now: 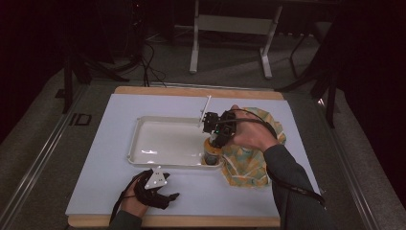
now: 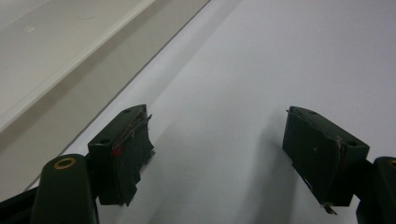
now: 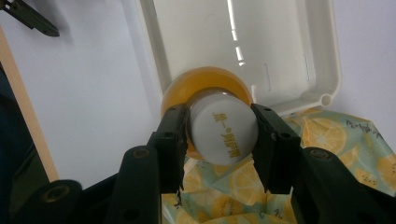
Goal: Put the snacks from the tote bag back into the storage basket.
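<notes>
You're mid-placement: right gripper [image 3: 219,140] pinching the bottle [image 3: 223,133] by its cap in the tray [image 3: 327,70] corner, left gripper [image 2: 217,154] spread and idle, so probably just let go and lift straight up.

A: The high view is dim and dark at its edges; only the pale blue rectangular table mat [image 1: 119,158] reads bright.

B: Overhead light streaks glare across the white plastic tray [image 3: 327,56]. Close black jaws look soft, casting faint shadows.
</notes>
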`<state>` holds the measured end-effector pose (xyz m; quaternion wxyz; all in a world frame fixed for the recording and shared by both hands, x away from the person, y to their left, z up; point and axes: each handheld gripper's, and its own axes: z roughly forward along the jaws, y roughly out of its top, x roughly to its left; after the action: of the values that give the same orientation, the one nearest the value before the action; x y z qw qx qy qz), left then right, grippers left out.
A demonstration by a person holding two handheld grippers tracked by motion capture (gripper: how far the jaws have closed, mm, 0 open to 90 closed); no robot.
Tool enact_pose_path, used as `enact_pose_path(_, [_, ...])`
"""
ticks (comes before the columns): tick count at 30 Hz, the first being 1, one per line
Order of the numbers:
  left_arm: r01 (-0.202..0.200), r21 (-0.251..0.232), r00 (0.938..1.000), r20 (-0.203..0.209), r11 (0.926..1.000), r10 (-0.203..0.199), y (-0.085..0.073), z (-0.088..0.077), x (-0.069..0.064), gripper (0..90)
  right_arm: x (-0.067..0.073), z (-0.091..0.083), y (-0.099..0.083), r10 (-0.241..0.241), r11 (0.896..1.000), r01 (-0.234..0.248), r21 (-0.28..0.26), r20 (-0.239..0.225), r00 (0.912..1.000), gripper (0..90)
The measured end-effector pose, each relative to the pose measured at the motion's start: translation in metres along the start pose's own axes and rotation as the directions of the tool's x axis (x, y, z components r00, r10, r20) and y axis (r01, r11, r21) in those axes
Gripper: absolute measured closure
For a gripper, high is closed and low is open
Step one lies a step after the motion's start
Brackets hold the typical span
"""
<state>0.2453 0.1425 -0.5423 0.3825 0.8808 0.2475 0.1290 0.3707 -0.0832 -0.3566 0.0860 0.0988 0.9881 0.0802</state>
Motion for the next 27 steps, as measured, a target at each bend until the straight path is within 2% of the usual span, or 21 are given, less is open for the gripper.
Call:
enact_pose_path(7, [0.0, 0.001, 1.0, -0.002, 1.0, 0.0, 0.0, 0.0, 0.0, 23.4, 0.002, 0.002, 0.0, -0.008, 1.0, 0.007, 0.014, 0.026, 0.9996, 53.6])
enact_pose_path(18, [-0.001, 0.003, 1.0, -0.003, 1.0, 0.001, 0.0, 0.0, 0.0, 23.4, 0.008, -0.007, 0.004, -0.028, 0.999, 0.029, -0.014, 0.068, 0.9973, 47.7])
enact_pose_path(27, [-0.001, 0.003, 1.0, -0.002, 1.0, 0.001, 0.0, 0.0, 0.0, 23.4, 0.01, -0.014, 0.005, -0.019, 0.999, 0.023, -0.042, 0.082, 0.9965, 46.1])
